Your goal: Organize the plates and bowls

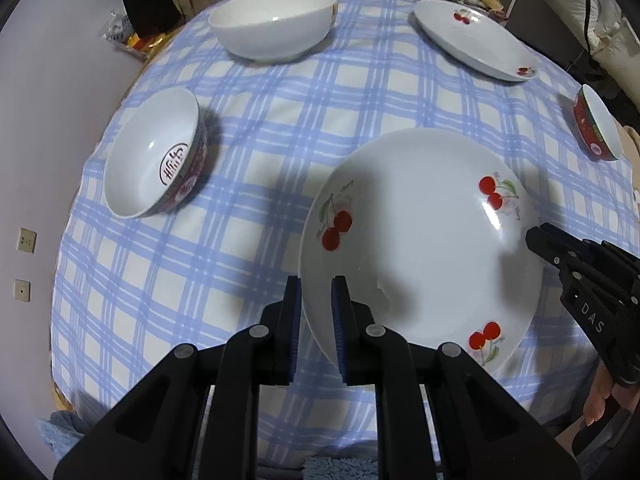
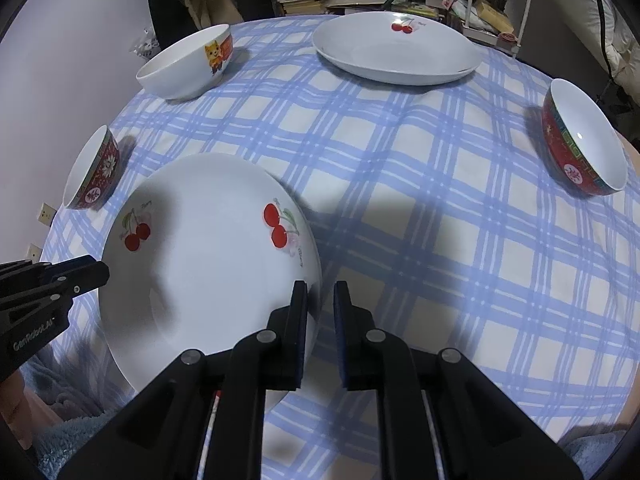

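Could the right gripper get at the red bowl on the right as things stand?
Probably not yet: the right gripper is clamped on the near cherry plate, shared with the left gripper. The checked cloth toward the red bowl lies bare.

Glossy, smooth glazed ceramic cherry plate; matt woven checked cloth over the tabletop; matt black plastic tongs.

You have the near plate at the counter's near edge, its rim between the pads of both hand-held grippers, the left on one side, the right on the other. A second plate lies at the far right corner, a wide bowl at the far left corner, and one small bowl at the left edge, another at the right edge.
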A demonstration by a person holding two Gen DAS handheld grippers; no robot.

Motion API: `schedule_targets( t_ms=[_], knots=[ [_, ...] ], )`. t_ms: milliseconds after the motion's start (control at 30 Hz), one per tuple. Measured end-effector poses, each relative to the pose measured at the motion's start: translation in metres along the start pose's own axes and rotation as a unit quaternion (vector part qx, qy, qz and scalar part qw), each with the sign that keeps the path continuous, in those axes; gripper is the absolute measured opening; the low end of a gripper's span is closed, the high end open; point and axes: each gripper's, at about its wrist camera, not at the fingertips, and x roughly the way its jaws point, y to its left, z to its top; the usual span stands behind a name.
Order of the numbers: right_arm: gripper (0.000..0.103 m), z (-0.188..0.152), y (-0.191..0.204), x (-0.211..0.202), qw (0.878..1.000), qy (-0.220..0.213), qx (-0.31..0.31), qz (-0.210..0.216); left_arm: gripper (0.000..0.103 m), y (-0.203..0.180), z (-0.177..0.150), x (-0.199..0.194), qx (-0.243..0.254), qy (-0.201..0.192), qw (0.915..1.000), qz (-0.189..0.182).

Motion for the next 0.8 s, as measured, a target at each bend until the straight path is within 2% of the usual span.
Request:
schedule_targets(
  t_ms=[200,367,433,467,600,700,800],
  knots=[
    [0.015,0.0,-0.004,-0.005,1.0,-0.005,0.004,0.001,0.016,0.01,0.0,-0.012,-0.025,-0.015,0.9995,-0.013],
    [0.024,0.004,-0.011,-0.012,1.0,-0.015,0.017,-0.012,0.016,0.011,0.001,-0.024,-0.03,-0.043,0.9985,0.016],
    [0.024,0.006,-0.014,-0.017,0.999,-0.023,0.021,-0.02,0.016,0.009,0.004,-0.028,-0.026,-0.048,0.9984,0.014],
    [0.026,0.008,-0.016,-0.02,0.999,-0.027,0.022,-0.022,0.017,0.008,0.006,-0.03,-0.021,-0.049,0.9985,0.013],
    [0.052,0.018,-0.023,-0.03,0.998,-0.042,0.035,-0.023,0.021,0.001,0.02,-0.038,-0.011,-0.056,0.9983,0.013],
    [0.055,0.031,-0.027,-0.035,0.998,-0.045,0.037,-0.03,0.024,-0.004,0.034,-0.043,-0.013,-0.056,0.9983,0.007],
    [0.061,0.044,-0.03,-0.04,0.998,-0.047,0.037,-0.032,0.03,-0.01,0.05,-0.048,-0.013,-0.058,0.998,0.021]
  ],
)
